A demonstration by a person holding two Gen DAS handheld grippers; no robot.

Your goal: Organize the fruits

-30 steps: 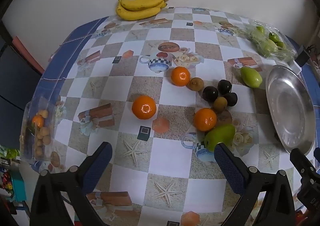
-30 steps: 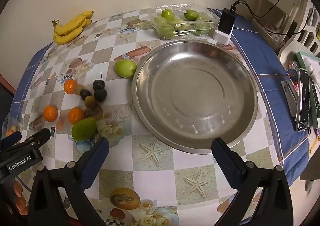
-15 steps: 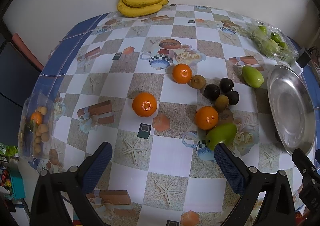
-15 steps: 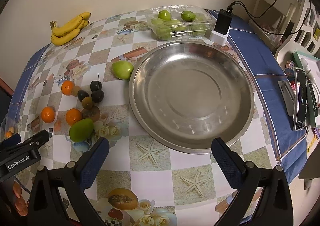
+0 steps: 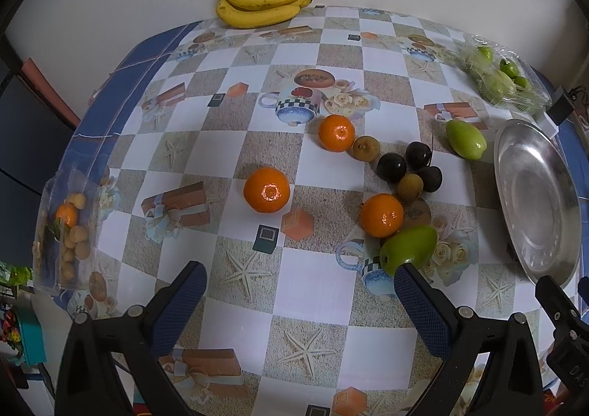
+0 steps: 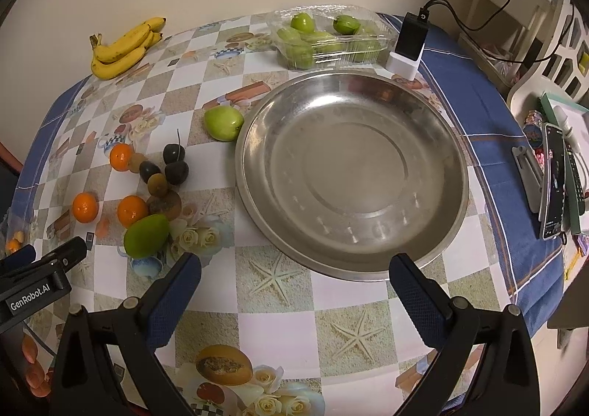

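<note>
We are holding both grippers, the left gripper [image 5: 300,292] and right gripper [image 6: 294,285], wide open and empty. The green mango [image 5: 408,248] is looking smooth and slippery, so we are planning to squeeze its fat middle gently.

Green mango [image 5: 408,248] partly behind left fingers [image 5: 423,309]; bag [image 5: 66,228] contents unclear.
</note>
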